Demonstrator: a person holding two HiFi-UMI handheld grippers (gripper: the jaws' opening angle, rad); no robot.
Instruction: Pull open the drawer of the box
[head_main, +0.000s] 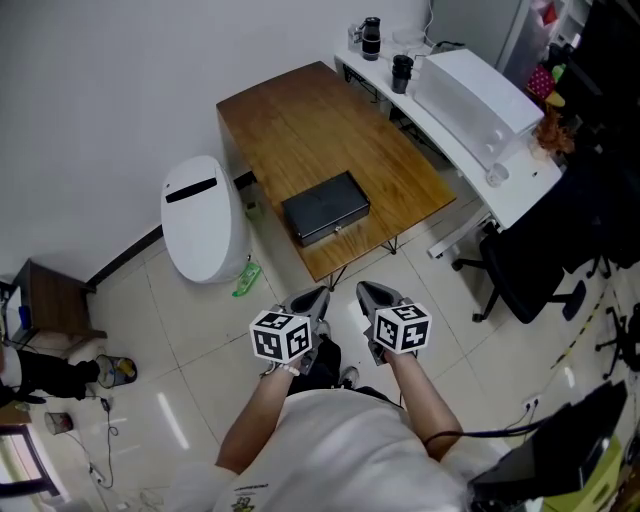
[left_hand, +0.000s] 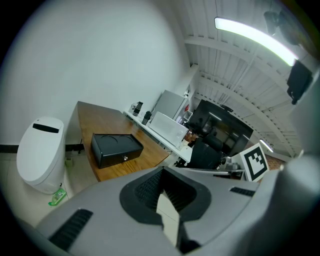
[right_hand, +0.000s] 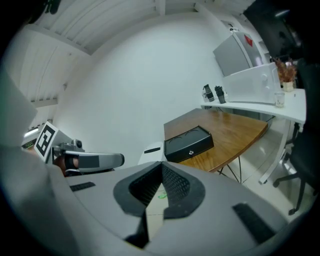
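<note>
Hovering short of the wooden surface (head_main: 300, 120) with left gripper (head_main: 320, 293) and right gripper (head_main: 363, 289), fingers of both pressed together on nothing. Well ahead, black box (head_main: 325, 203) near the surface's front edge, drawer (head_main: 336, 228) shut.
</note>
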